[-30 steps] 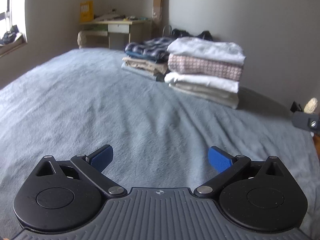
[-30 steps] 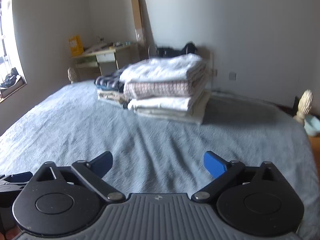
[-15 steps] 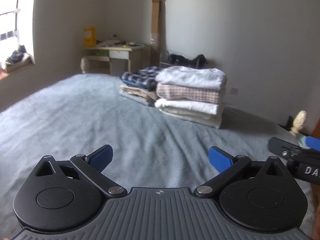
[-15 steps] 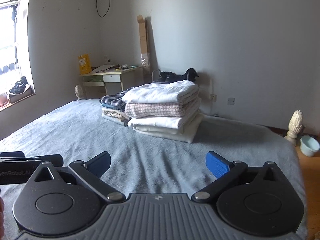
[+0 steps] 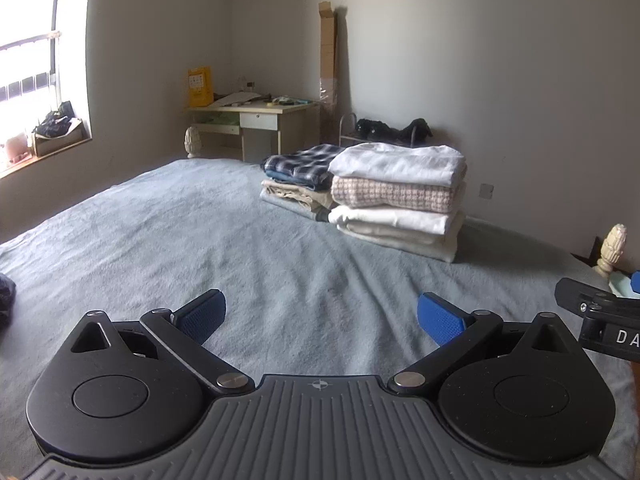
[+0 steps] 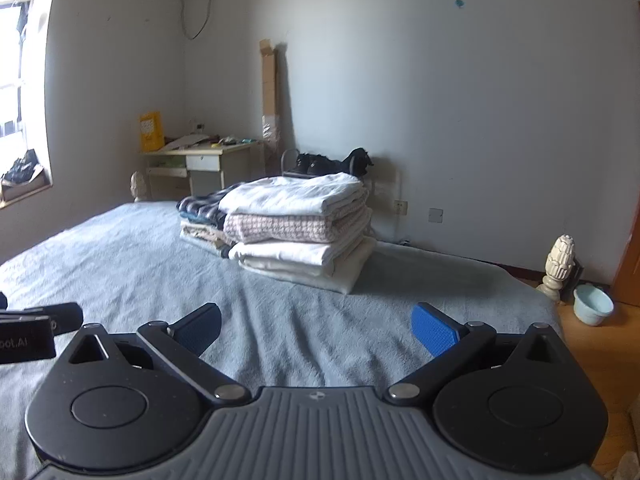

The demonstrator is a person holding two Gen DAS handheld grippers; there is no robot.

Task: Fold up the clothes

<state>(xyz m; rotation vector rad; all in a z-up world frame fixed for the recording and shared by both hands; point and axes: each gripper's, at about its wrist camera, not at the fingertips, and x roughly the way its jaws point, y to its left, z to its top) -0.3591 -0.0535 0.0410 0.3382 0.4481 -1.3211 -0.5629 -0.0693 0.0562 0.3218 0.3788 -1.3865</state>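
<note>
Now both grippers hover above the blue-grey bed (image 5: 224,232), side by side and empty. On the left gripper (image 5: 321,316) the blue-padded fingers (image 5: 202,316) are spread wide with nothing between them but blanket. Same story on the right gripper (image 6: 316,330): fingers (image 6: 434,334) fully apart, holding nothing.

Over at the far right of the bed sit the folded clothes, in two stacks touching each other. The nearer, taller stack (image 5: 400,196) has a white piece on top, a pink-and-white checked one under it, then white and cream layers below. Just behind it on the left, the lower stack (image 5: 298,178) shows a dark plaid garment on top of beige and grey pieces. From the right wrist view the same tall stack (image 6: 304,228) stands well ahead of the fingers.

At the left edge of the left wrist view, a dark bundle (image 5: 6,300) lies on the bed, mostly cut off. Against the far wall stands a pale bench (image 5: 256,120) cluttered with small items.
</note>
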